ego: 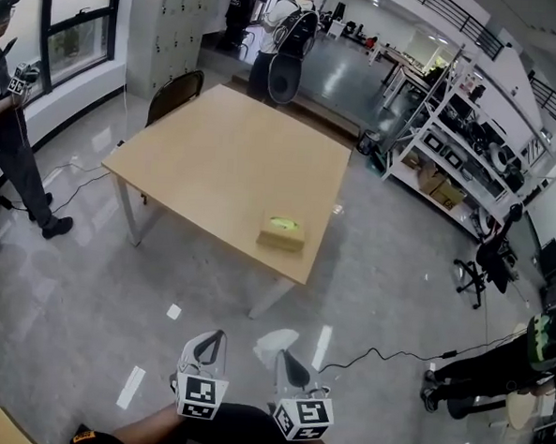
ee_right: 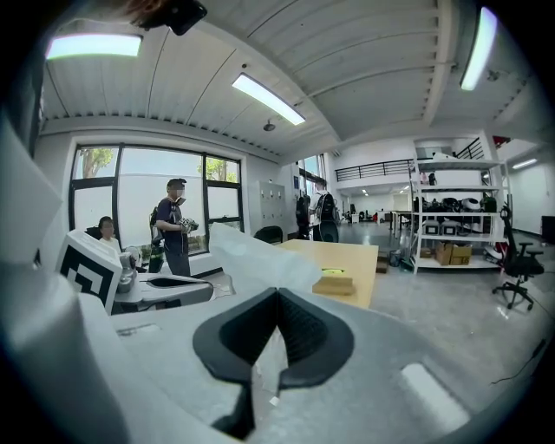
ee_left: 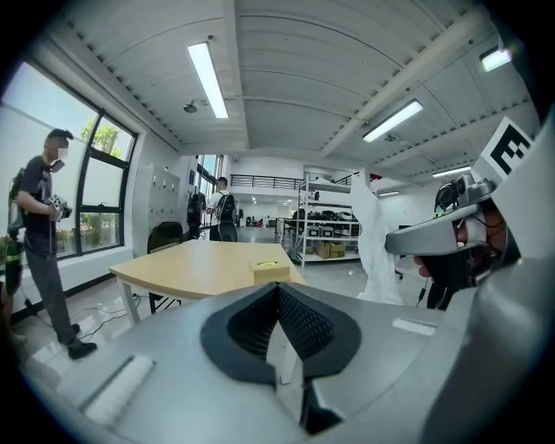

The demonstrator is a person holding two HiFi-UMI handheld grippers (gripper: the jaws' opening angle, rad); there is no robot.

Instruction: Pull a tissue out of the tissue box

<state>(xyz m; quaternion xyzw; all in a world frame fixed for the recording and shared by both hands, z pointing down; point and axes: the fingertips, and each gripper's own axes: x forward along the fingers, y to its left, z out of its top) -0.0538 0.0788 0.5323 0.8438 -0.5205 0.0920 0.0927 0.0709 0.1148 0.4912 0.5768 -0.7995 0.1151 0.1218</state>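
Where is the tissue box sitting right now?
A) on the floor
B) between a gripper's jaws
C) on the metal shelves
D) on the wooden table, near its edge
D: the tissue box rests on the table, close to the edge nearest the camera.

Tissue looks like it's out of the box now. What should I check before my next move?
1. White tissue clamped in the right gripper jaws: ok.
2. Left gripper jaws together, nothing held: ok.
3. Yellow-topped cardboard tissue box sitting flat on the light wooden table: ok.
4. Next tissue standing up from the box: cannot tell.
5. Box within reach of either gripper: not ok, it is well ahead.
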